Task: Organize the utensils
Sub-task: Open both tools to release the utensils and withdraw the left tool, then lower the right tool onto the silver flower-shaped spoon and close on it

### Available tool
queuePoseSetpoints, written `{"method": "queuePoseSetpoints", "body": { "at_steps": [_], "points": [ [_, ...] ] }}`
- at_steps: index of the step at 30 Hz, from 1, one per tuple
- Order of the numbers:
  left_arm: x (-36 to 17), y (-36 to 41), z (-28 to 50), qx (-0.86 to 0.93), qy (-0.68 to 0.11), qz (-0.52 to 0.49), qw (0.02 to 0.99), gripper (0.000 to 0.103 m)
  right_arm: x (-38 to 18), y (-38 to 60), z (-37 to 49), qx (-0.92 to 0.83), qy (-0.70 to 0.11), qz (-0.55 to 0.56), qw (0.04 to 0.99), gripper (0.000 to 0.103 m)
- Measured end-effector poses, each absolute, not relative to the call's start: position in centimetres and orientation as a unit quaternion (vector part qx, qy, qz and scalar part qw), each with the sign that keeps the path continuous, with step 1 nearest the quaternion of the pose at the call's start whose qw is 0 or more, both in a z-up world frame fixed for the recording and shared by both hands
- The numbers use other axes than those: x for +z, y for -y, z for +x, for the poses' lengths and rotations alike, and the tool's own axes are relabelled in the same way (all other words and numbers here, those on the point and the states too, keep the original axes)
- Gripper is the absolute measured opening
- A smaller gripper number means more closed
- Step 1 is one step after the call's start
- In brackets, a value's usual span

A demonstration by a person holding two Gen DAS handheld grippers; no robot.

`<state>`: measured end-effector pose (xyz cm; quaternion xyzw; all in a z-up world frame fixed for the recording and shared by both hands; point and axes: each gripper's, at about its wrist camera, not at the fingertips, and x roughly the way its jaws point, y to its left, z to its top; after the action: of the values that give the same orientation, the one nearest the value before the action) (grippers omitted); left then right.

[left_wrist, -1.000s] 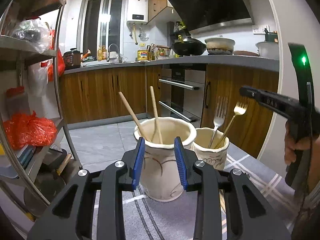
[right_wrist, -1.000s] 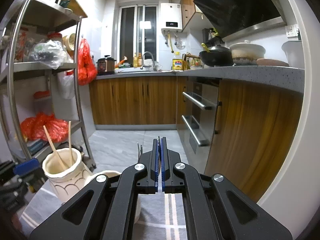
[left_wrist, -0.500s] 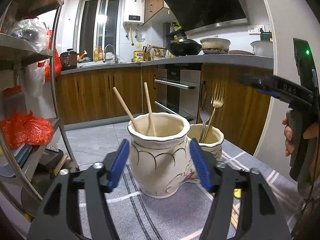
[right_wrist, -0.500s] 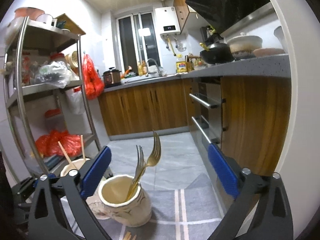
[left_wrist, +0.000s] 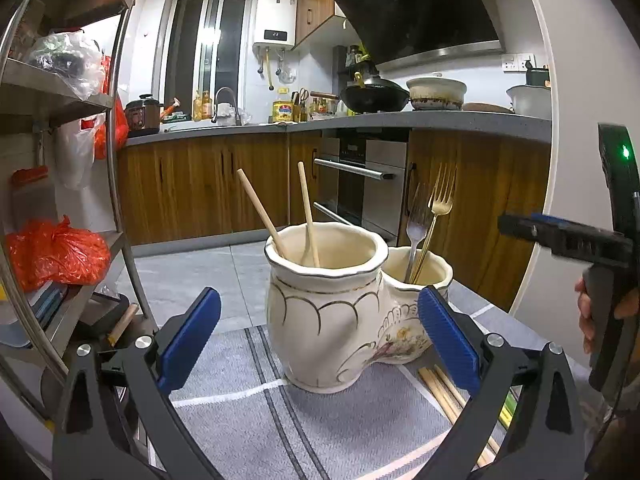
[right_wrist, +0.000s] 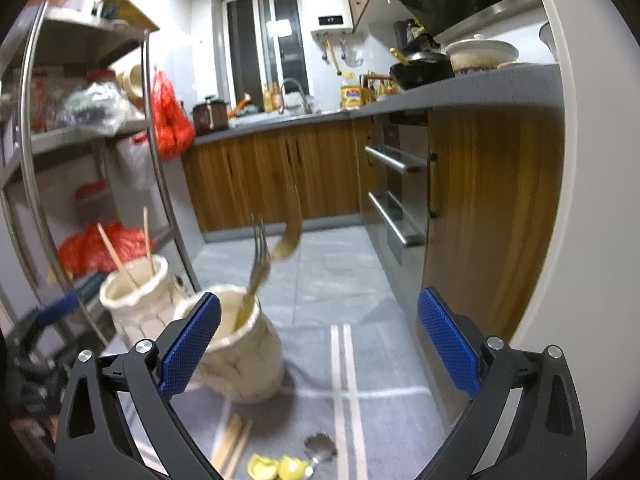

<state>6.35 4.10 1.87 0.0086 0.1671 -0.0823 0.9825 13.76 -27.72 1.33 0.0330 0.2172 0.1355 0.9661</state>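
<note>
Grey cloth (left_wrist: pixel 248 420) is covering the table in a kitchen. Two cream pots are standing on it, touching. The big pot (left_wrist: pixel 326 312) is holding two chopsticks (left_wrist: pixel 308 216); the small pot (right_wrist: pixel 240 356) is holding two forks (left_wrist: pixel 430 216). More chopsticks (right_wrist: pixel 232 444) are lying on the cloth. The left gripper (left_wrist: pixel 318 340) and right gripper (right_wrist: pixel 318 340) are both spreading wide, holding nothing.

This is a home kitchen: wooden cabinets (left_wrist: pixel 208 188) run under a grey countertop (left_wrist: pixel 400 120), with a built-in oven (left_wrist: pixel 360 184), a black range hood (left_wrist: pixel 420 8) over a wok (left_wrist: pixel 374 98), a sink tap (left_wrist: pixel 224 100), a wall water heater (left_wrist: pixel 276 24) and a metal storage rack (left_wrist: pixel 60 160) of bags.
</note>
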Motion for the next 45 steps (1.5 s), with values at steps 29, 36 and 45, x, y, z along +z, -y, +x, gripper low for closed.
{"method": "queuePoseSetpoints", "body": {
  "at_steps": [29, 36, 45],
  "points": [
    [-1.0, -0.1, 3.6, -0.120, -0.254, 0.061, 0.958, 0.097, -5.3, 28.6, 12.7, 0.146, -0.353, -0.039, 0.923, 0.096],
    [-2.2, 0.4, 3.9, -0.115, -0.280, 0.063, 0.951, 0.097, -5.7, 28.5, 12.6, 0.163, -0.363, -0.039, 0.917, 0.079],
    [-2.5, 0.3, 4.2, -0.114, -0.292, 0.059, 0.948, 0.097, -6.0, 28.2, 13.2, 0.176, -0.381, -0.042, 0.906, 0.054]
  ]
}}
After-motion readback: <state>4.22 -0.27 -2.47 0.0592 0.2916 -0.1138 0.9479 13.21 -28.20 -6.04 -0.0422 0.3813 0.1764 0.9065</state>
